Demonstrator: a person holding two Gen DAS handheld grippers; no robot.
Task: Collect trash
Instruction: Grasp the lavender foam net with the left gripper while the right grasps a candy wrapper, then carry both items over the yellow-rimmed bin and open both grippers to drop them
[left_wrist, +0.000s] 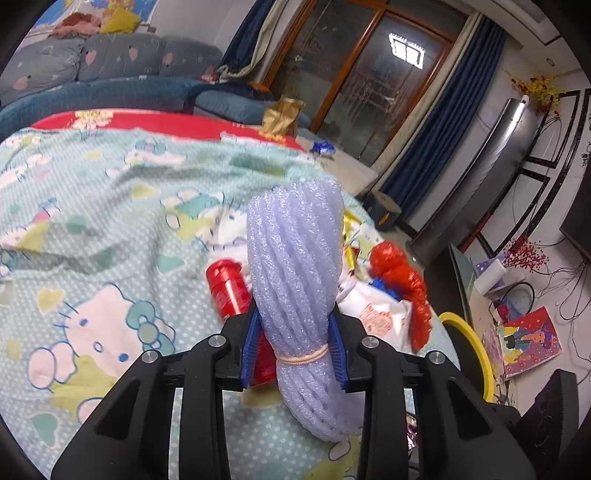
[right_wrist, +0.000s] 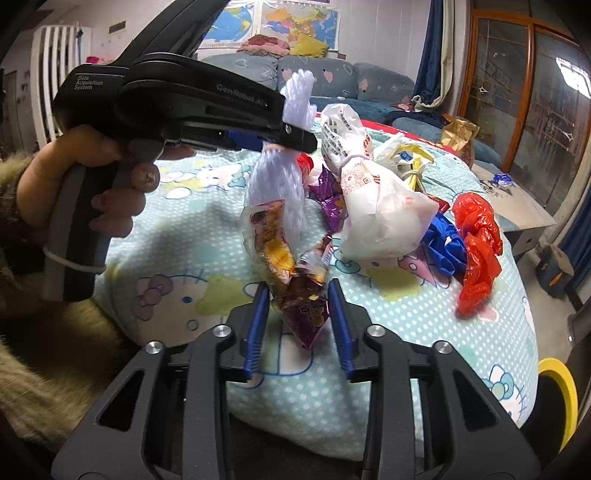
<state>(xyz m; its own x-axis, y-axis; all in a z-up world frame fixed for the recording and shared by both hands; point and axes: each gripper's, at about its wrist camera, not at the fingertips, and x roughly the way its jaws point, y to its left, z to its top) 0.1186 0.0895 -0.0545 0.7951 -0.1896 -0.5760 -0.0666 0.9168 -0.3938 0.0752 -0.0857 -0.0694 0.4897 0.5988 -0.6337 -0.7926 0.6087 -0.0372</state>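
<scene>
Both tools: black plastic linkage frames, ribbed blue finger pads, round silver screws at the pivots. Left tool (right_wrist: 275, 142) seen side-on from the right wrist cam: black body, white print "Data Acquisition System" and "GenRobot.AI", grey-and-black pistol grip with a white band around its lower part. Left hand (right_wrist: 85, 177): bare skin, chipped reddish nail polish, brown furry sleeve cuff. Right tool (right_wrist: 297, 314) matches.

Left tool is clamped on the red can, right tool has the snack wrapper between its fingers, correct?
Not quite. The left tool is clamped on the lavender foam net, as the left wrist view shows; the red can lies behind it. The snack wrapper part is right.
</scene>
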